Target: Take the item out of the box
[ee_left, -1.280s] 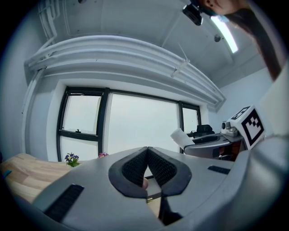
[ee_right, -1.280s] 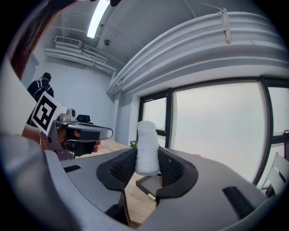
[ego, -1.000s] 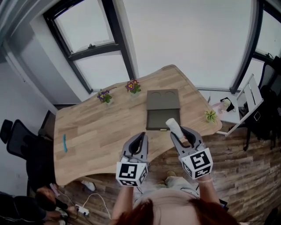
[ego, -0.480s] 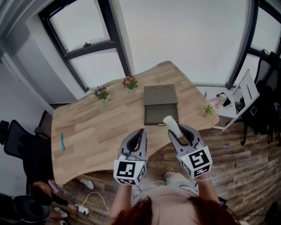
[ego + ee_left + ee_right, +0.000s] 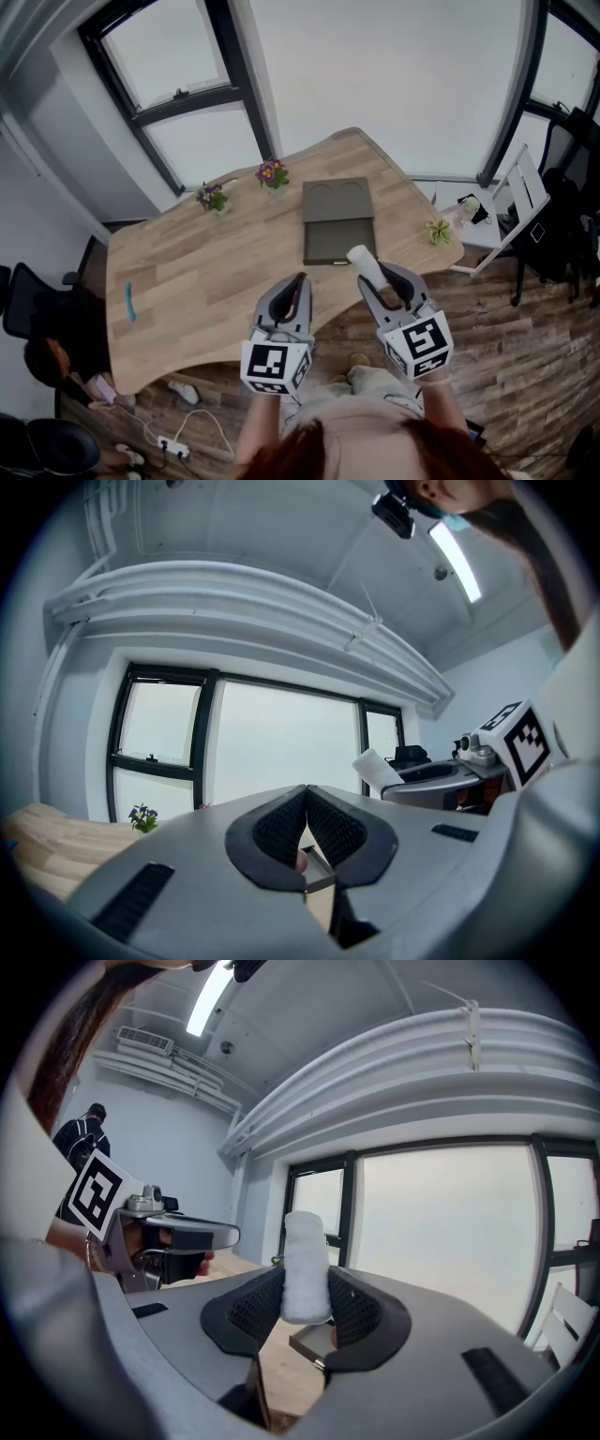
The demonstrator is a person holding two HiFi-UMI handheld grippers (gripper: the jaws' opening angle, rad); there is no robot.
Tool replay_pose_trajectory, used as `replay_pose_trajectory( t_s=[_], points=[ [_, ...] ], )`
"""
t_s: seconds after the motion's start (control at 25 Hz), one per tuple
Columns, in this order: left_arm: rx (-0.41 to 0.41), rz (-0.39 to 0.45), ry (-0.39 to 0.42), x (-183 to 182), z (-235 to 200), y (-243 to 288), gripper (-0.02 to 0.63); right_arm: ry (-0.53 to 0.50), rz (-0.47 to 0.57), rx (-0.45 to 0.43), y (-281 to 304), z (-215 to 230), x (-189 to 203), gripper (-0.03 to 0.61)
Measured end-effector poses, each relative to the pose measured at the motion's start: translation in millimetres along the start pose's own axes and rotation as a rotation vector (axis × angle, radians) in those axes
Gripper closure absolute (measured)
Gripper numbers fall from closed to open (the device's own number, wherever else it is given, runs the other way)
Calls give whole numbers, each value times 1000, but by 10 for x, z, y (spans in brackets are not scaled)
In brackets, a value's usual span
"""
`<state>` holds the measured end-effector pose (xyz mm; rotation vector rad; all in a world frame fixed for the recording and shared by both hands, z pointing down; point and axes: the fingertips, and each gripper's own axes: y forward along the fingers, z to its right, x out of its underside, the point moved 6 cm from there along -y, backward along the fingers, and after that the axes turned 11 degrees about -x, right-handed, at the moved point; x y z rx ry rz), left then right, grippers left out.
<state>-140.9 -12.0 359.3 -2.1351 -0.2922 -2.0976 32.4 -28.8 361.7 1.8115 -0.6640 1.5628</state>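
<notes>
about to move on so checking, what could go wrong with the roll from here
The right gripper pinches the white roll only near its lower end, so it could tilt or slip. It is held near the edge of the table, so a drop might reach the floor.

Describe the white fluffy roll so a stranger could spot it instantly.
Start at the light wooden table with the open dark olive box on it. Nearer the person than the box, the right gripper clamps a white fluffy cylinder between its jaws; the left gripper beside it holds nothing.
</notes>
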Motion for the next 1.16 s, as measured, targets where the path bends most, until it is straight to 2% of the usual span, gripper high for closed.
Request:
replay_pose_trajectory(
  t_s=[0.44,1.16],
  points=[
    [8,-10,-10,25,72,110,611,31,-2,19,-104,111,31,445],
    [7,-24,-14,47,128,368,611,39,-10,-7,7,295,108,445]
  ],
)
